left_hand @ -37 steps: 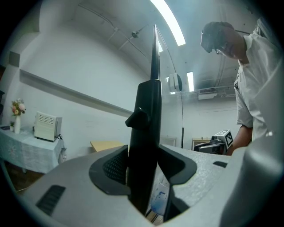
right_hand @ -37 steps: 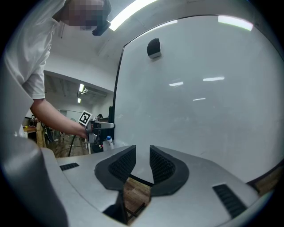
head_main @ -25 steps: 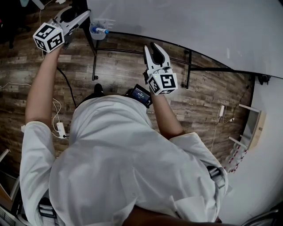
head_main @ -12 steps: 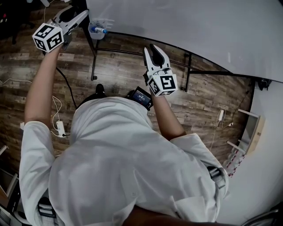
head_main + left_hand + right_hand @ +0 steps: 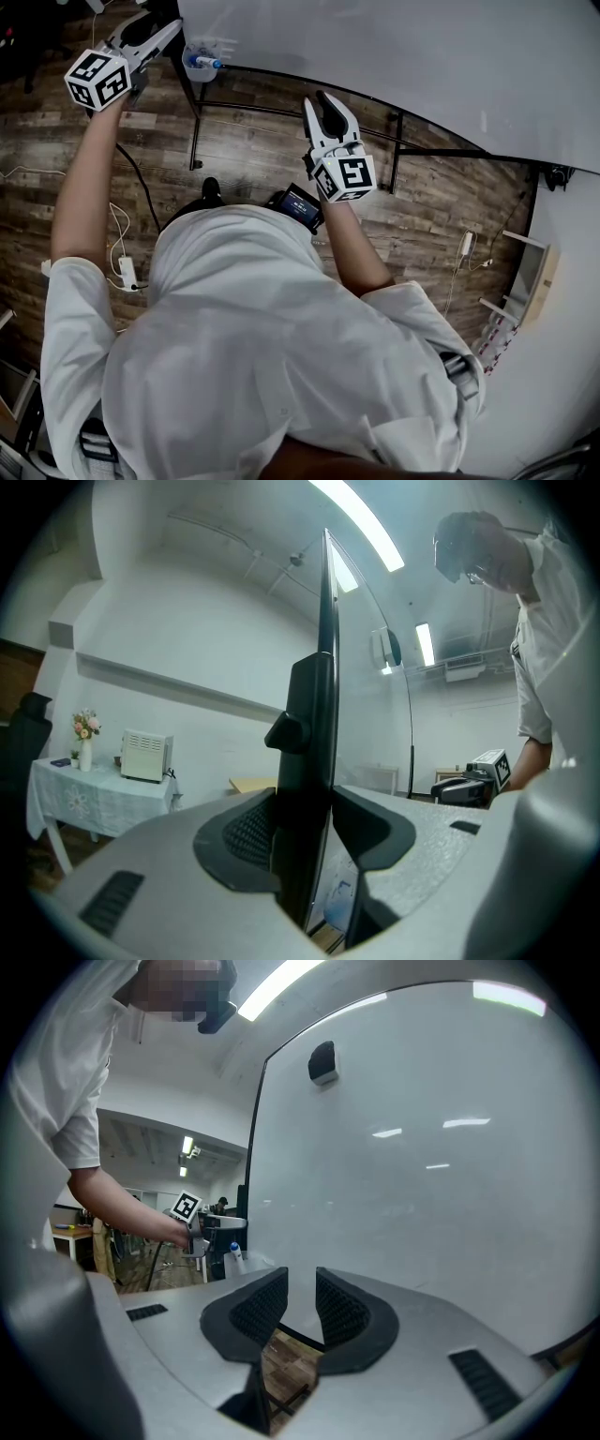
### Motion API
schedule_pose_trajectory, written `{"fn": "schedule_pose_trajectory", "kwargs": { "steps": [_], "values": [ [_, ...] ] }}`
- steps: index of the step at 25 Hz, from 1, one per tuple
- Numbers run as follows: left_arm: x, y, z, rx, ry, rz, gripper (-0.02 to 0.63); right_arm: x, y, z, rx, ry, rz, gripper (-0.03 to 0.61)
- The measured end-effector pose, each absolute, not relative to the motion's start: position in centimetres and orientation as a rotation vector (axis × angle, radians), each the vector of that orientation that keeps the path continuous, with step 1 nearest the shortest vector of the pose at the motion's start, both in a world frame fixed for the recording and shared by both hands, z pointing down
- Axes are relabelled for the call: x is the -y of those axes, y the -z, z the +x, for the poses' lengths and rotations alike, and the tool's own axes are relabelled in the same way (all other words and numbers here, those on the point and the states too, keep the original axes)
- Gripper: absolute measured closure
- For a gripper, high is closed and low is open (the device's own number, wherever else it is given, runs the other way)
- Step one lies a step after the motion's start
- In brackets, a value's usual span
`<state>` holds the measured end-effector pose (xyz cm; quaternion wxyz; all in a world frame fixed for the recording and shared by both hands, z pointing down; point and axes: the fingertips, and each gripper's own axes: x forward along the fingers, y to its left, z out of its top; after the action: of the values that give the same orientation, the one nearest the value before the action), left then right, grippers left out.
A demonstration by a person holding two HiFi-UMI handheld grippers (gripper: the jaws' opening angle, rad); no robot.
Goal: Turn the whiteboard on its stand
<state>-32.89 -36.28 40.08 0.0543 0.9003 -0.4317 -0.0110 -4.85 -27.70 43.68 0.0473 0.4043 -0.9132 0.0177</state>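
Note:
The whiteboard (image 5: pixel 403 56) fills the top of the head view on its black stand (image 5: pixel 281 111). My left gripper (image 5: pixel 155 26) is at the board's left end, above the pen tray (image 5: pixel 200 64). In the left gripper view the board's black side frame (image 5: pixel 323 667) runs upright between the jaws, and the left gripper (image 5: pixel 305 803) is shut on it with both pads against it. My right gripper (image 5: pixel 327 105) points at the board's lower edge. In the right gripper view the right gripper (image 5: pixel 302 1288) is open and holds nothing, just short of the white face (image 5: pixel 422 1147).
A dark magnet or eraser (image 5: pixel 322 1061) sticks high on the board. A wooden floor (image 5: pixel 262 150) lies below with cables and a power strip (image 5: pixel 128 274). A cloth-covered table (image 5: pixel 94 794) stands beyond the board's edge. A white wall and shelf (image 5: pixel 530 267) are at the right.
The left gripper, the board's left edge and the pen tray have shifted slightly left in the head view. The right gripper has hardly moved.

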Motion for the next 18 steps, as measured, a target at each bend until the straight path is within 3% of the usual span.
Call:
{"fn": "schedule_pose_trajectory", "kwargs": {
  "steps": [18],
  "values": [
    [36.5,-40.3,-33.4,1.332,0.032,2.739,0.423,28.0,-43.7,-3.8,2.772,-0.051,1.259,0.491]
  ]
}}
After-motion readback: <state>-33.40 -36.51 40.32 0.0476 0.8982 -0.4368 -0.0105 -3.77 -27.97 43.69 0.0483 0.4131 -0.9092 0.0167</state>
